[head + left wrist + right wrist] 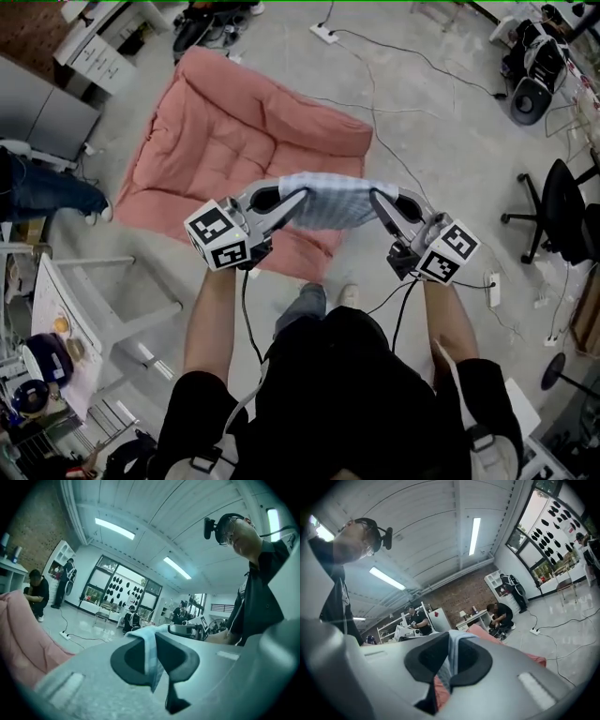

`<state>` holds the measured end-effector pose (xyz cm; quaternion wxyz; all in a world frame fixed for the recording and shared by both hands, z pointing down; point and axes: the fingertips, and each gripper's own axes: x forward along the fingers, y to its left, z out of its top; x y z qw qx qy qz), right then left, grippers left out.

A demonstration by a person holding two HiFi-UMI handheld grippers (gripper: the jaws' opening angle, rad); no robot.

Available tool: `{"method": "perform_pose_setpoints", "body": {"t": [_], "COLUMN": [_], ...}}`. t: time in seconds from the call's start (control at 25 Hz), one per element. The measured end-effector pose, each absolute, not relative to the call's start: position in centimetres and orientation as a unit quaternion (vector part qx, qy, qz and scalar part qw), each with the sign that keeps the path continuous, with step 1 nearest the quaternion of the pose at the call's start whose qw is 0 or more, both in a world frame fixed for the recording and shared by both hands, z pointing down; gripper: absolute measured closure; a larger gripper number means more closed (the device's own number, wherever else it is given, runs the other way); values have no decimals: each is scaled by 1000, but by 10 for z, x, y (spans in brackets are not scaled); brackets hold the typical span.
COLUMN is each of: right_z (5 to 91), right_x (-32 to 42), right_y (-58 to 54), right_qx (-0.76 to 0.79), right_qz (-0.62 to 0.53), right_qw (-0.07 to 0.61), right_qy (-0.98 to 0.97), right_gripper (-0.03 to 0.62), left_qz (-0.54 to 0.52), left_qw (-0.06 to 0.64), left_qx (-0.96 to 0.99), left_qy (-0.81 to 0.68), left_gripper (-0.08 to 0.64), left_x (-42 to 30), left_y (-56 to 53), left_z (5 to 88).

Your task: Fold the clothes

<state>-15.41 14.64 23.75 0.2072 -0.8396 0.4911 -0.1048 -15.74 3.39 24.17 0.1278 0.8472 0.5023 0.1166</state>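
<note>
- Head view: left hand-held gripper [298,197] and right hand-held gripper [377,197] are each clamped shut on one end of the pale blue cloth [330,201].
- Cloth spans between them at frame centre, long axis left-right, above the pink cushion [225,131].
- Likely next: ends brought together.

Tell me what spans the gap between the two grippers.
A light blue checked garment hangs stretched there, the left gripper and the right gripper each shut on one end; the head view shows it.
</note>
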Motion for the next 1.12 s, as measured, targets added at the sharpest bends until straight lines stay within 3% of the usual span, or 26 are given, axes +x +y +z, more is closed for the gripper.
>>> {"method": "perform_pose_setpoints", "body": {"t": [0.6,1.12], "right_z": [208,216], "right_x": [-205,-160], "right_y": [182,168], "right_qx": [-819,-788], "right_qz": [-105,-153], "right_qw": [187,168], "right_qy": [533,572], "right_gripper": [577,577], "left_qz": [97,124], "left_qw": [115,140], "left_qx": [882,898], "left_qy": [446,399], "left_gripper": [526,526], "left_x": [-232,-201], "left_y": [72,64], "left_z": [220,237]}}
